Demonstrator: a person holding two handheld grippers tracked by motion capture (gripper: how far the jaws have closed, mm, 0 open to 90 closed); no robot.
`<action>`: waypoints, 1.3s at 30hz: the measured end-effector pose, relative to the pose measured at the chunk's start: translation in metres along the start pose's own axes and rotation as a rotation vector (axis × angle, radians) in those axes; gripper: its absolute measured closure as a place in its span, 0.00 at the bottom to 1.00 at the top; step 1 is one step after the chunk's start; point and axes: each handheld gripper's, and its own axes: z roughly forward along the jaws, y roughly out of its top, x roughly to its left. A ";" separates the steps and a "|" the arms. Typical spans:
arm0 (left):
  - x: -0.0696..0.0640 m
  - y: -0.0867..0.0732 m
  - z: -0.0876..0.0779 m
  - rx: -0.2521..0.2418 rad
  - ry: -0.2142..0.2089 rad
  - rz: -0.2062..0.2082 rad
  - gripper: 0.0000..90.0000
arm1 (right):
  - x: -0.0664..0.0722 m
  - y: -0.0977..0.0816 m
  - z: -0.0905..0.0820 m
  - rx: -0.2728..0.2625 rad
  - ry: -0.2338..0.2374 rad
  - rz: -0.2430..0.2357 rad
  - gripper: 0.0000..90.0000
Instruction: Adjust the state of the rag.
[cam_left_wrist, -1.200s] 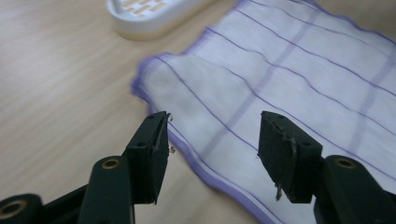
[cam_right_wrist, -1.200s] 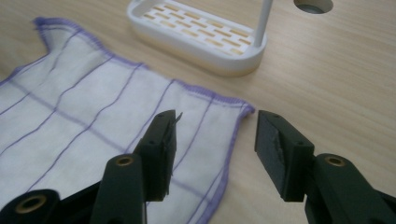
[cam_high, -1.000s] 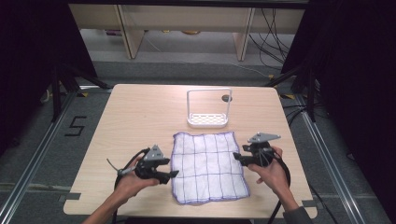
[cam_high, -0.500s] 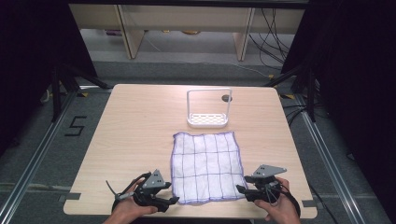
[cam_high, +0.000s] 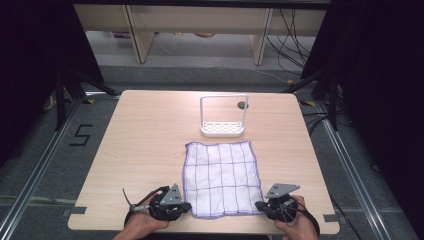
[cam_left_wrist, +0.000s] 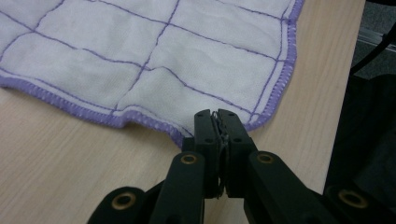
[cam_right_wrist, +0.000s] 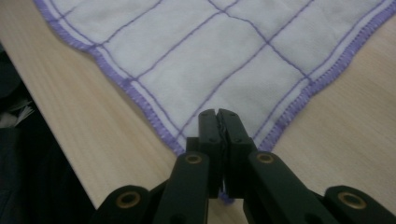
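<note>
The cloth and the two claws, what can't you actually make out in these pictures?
- Cloth corners: in each gripper view the pinched corner disappears between the shut jaws of the left claw and right claw.
- Hands: cut off by the high view's bottom edge.
- Small dark spot behind the white rack: too small to identify in the high view.

My left gripper (cam_left_wrist: 218, 122) has its two black jaws pressed together on the purple-stitched hem of the white cloth (cam_left_wrist: 154, 56), pinching a bit of fabric between them. The cloth spreads away flat over the pale wooden table (cam_left_wrist: 56, 154), crossed by thin purple grid lines.
</note>
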 end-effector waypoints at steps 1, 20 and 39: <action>0.002 -0.001 -0.002 0.000 0.004 0.021 0.97 | 0.003 0.000 -0.002 -0.002 0.016 -0.004 1.00; 0.010 -0.018 -0.031 -0.081 -0.001 -0.133 0.72 | 0.021 0.014 -0.008 -0.093 0.030 -0.030 0.83; 0.147 0.051 0.005 -0.079 0.203 -0.285 0.49 | -0.102 0.114 0.040 -0.115 -0.169 0.150 0.60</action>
